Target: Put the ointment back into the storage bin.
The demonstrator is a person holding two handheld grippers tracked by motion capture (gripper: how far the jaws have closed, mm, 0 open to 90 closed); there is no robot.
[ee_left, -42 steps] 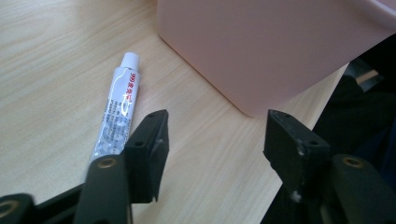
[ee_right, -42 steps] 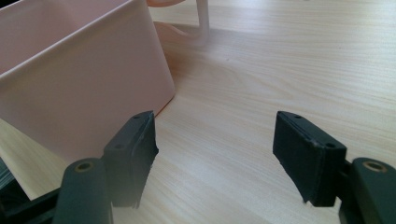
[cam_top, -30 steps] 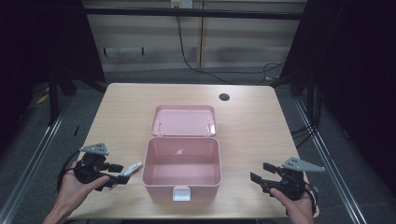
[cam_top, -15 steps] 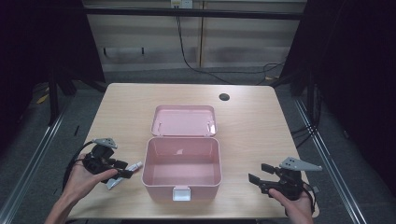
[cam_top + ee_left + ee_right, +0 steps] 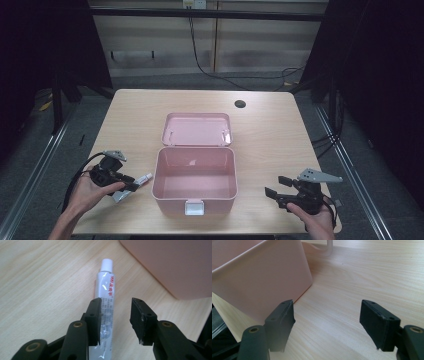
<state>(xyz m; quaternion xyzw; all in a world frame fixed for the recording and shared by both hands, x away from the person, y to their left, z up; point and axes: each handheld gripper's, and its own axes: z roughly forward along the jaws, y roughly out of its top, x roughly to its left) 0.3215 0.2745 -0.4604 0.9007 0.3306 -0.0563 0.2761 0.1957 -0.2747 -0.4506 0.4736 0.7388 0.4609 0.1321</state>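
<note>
A white tube (image 5: 144, 178) with red print lies on the wooden table just left of an open pink box (image 5: 170, 200), cap toward the box. My left gripper (image 5: 132, 185) reaches over it. In the left gripper view the tube (image 5: 106, 285) runs between the jaws of my left gripper (image 5: 116, 305), close against the left pad, with a gap to the right pad. These jaws have just been closing and are still open. My right gripper (image 5: 276, 186) rests right of the box, open and empty, its jaws having just widened a little. The right gripper view (image 5: 327, 312) shows bare table between its jaws.
The box's lid (image 5: 196, 129) lies folded back flat behind it. The box wall (image 5: 257, 277) stands close to my right gripper's left jaw. A dark round hole (image 5: 240, 104) sits near the table's far edge. Both hands are near the front edge.
My left gripper has come down over the tube and its jaws have narrowed around it. The tube, the box and my right hand have stayed in place.
</note>
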